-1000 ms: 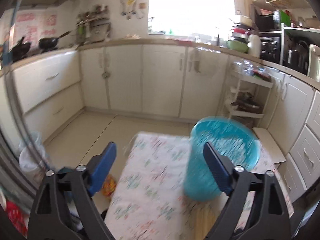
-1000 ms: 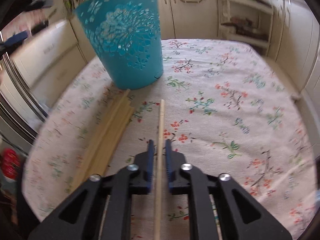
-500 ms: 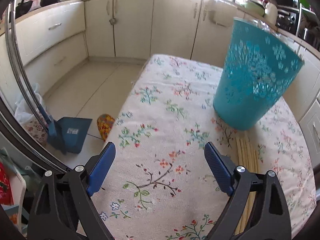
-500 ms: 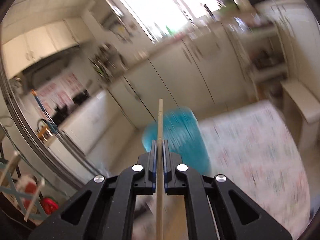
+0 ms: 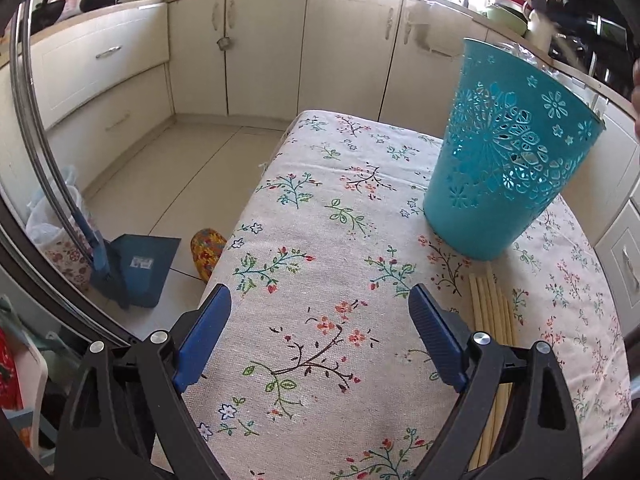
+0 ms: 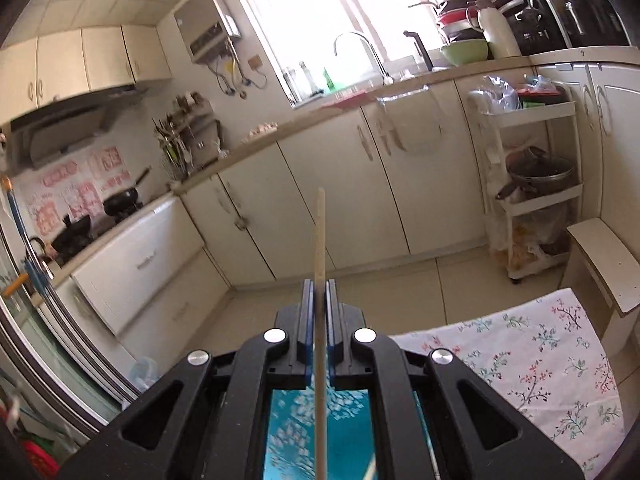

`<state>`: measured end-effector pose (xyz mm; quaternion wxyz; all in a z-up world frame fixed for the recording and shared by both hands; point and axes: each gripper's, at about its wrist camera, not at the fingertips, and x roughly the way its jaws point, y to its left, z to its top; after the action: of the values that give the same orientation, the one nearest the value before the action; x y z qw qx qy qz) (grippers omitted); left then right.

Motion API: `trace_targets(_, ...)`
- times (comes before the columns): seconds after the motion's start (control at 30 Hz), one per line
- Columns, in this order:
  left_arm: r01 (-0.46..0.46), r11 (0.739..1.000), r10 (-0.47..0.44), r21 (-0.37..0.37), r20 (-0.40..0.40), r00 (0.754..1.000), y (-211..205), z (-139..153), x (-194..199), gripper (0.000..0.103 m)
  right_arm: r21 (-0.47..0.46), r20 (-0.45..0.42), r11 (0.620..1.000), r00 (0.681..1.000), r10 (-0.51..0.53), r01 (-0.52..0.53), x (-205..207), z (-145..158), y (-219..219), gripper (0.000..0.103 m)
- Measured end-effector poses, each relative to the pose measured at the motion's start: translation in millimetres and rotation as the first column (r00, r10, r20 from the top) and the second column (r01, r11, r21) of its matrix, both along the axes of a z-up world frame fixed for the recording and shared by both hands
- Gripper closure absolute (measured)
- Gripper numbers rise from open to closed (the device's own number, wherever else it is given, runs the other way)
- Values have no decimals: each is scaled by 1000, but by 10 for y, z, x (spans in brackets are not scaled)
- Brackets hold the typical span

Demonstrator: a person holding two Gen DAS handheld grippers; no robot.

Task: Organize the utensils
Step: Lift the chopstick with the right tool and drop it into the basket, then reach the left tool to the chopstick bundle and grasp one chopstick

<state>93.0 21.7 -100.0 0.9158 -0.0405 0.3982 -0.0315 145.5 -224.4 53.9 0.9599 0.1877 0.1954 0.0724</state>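
The right gripper (image 6: 319, 292) is clamped on one chopstick (image 6: 320, 240), whose long axis runs straight out along the fingers, its tip poking past them toward the kitchen cabinets (image 6: 320, 208). Directly beneath that gripper sits the teal basket (image 6: 348, 436); its patterned wall shows through the gap in the frame, so the holder lies below and slightly behind the stick's tip. To my eye the coming move depends on tipping the stick downward until its length lines up with the basket's open mouth.

The left gripper (image 5: 320, 336) hangs over the flowered desk (image 5: 304, 208) with its jaws wide apart and nothing between them. In its view the basket (image 5: 508, 160) stands upright on the far right of the desk, and a bundle of chopsticks (image 5: 492, 320) lies flat just in front of the basket's base, running toward the gripper's right finger. I count roughly six in that bundle, though the finger hides their near ends, so the count may be off.

One basket, one stick aloft, one bundle left. The left gripper is nearer the bundle.
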Motion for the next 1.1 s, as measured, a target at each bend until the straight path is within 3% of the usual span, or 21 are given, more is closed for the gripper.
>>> trace_targets(0.13, -2, 1000, 2, 0, 0, 1000, 5, -4, 7, 17, -14, -32, 1000, 999, 15, -15, -49, -44, 7, 97)
trace_targets(0.2, -2, 1000, 2, 4, 0, 1000, -4, -8, 8, 17, -25, -44, 999, 999, 31, -32, -103, -33, 13, 91)
trace_targets(0.4, -11, 1000, 11, 1, 0, 1000, 9, -6, 4, 17, -25, -27, 998, 998, 65, -65, -868, -4, 33, 84)
trace_targets(0.5, -11, 1000, 11, -1, -2, 1000, 12, -9, 5, 17, -57, -165, 996, 985, 55, -65, -1234, -403, 120, 84)
trace_targets(0.57, -11, 1000, 11, 1, -2, 1000, 9, -8, 6, 17, -58, -302, 996, 952, 51, -72, -1331, -845, 168, 86)
trace_targets(0.67, -9, 1000, 9, 6, -3, 1000, 10, -15, 2, 17, -24, -423, 998, 905, 45, -61, -1294, -1267, 199, 89)
trace_targets(0.93, -16, 1000, 16, -9, -16, 1000, 31, -27, 16, 17, -47, -492, 997, 870, 30, -61, -1135, -1591, 378, 89)
trace_targets(1.1, -10, 1000, 10, -8, -14, 1000, 21, -31, 13, 17, -131, -475, 987, 880, 15, -88, -1163, -1604, 427, 90)
